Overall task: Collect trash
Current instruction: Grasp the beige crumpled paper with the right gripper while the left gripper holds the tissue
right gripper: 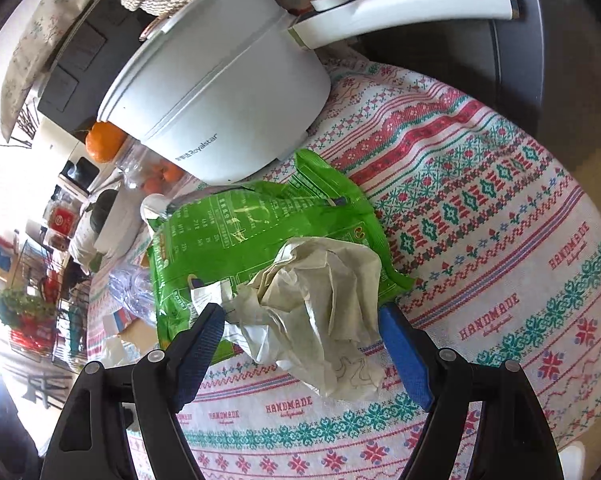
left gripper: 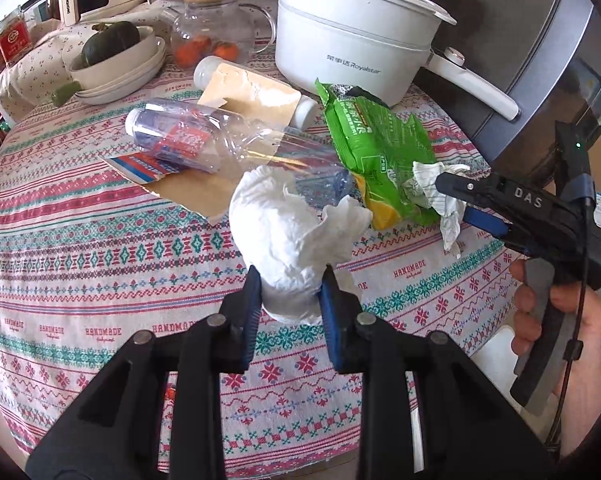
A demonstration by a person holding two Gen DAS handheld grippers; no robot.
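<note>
A white crumpled tissue (left gripper: 290,240) is clamped between the blue pads of the left claw (left gripper: 288,312) and held above the patterned bench (left gripper: 80,240). The right claw (right gripper: 300,344) is spread apart around a second crumpled paper (right gripper: 320,304), which rests against a green snack wrapper (right gripper: 260,232) (partly lying on it). Behind the wrapper a white pot (right gripper: 228,92) is seen, and an empty plastic bottle (left gripper: 204,140) lies on cardboard.

Crumpled white tissue wad (left gripper: 296,240) clamped in left tool (left gripper: 288,312), smaller creased tissue (right gripper: 320,312) between right tool's (right gripper: 300,344) spread fingers, overlapping green wrapper (right gripper: 252,232), crushed clear bottle (left gripper: 220,144) on its side
</note>
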